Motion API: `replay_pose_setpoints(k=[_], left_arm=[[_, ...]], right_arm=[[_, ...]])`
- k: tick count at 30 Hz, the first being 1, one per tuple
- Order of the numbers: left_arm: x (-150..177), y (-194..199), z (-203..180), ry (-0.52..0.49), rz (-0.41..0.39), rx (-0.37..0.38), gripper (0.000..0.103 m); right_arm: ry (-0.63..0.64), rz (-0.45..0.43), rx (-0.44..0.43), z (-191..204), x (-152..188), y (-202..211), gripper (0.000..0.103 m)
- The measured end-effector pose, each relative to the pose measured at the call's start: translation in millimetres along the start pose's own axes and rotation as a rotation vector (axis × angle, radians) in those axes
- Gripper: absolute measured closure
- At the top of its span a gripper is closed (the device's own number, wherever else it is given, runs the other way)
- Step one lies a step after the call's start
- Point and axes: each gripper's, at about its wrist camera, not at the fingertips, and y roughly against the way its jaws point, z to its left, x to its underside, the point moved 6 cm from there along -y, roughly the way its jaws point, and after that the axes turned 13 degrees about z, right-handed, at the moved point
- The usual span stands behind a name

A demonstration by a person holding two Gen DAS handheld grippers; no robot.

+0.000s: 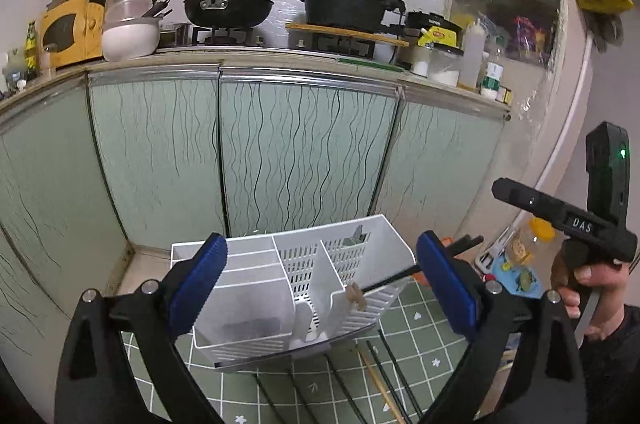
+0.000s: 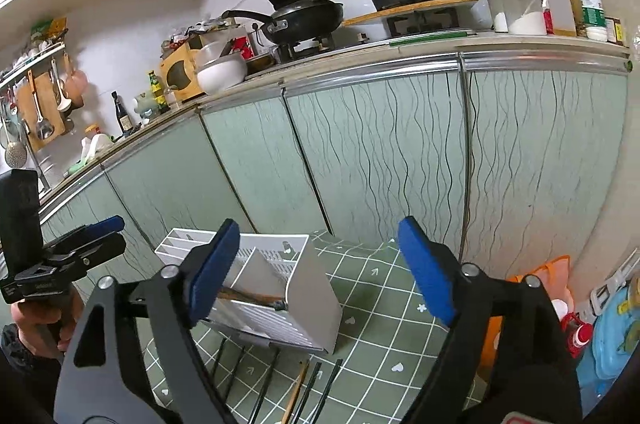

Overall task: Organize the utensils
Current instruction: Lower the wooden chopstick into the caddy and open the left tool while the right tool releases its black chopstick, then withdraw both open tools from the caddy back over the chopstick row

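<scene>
A white slotted utensil holder (image 1: pixel 304 264) with several compartments stands on a green checked mat (image 1: pixel 424 320) on the floor. A thin dark stick (image 1: pixel 394 278) leans out over its right compartment. In the right wrist view the holder (image 2: pixel 316 300) has a brown-handled utensil (image 2: pixel 248 297) lying across it. Several chopsticks (image 1: pixel 380 380), black ones and a wooden one, lie loose on the mat in front of the holder (image 2: pixel 308 380). My left gripper (image 1: pixel 324 284) is open, its blue pads either side of the holder and nothing held. My right gripper (image 2: pixel 322 272) is open too, above the holder's right end.
Pale green cabinet doors (image 1: pixel 280 152) rise right behind the holder, under a cluttered counter with a stove. An orange bag (image 2: pixel 532 276), a red-capped bottle (image 2: pixel 578 336) and blue items (image 2: pixel 616 336) crowd the floor to the right. A hand (image 1: pixel 592 288) holds the right gripper's handle.
</scene>
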Motion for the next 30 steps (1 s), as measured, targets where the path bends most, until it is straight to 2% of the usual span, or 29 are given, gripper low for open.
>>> replay_pose_setpoints(k=[7,18,26,30], left_arm=[[14.6,12.6,-3.0,-0.017,0.006,-0.030,0.005],[42.9,42.1,-12.5,-0.024,-0.002,-0.064,0.004],[71.5,63.7,-12.6,-0.017,-0.008,-0.090,0.004],[89.8,74.8,-11.6,-0.007,-0.017,-0.097,0.004]], right_arm=[[0.029,-0.001,0.019,5.8,15.9,17.3,0.008],[0.065,0.036,0.043,13.8,53.8,41.2,0.008],[0.136,0.073,0.091,32.1,92.5,55.1,0.008],[0.149,0.085,0.086,40.4,110.8,62.4,0.008]])
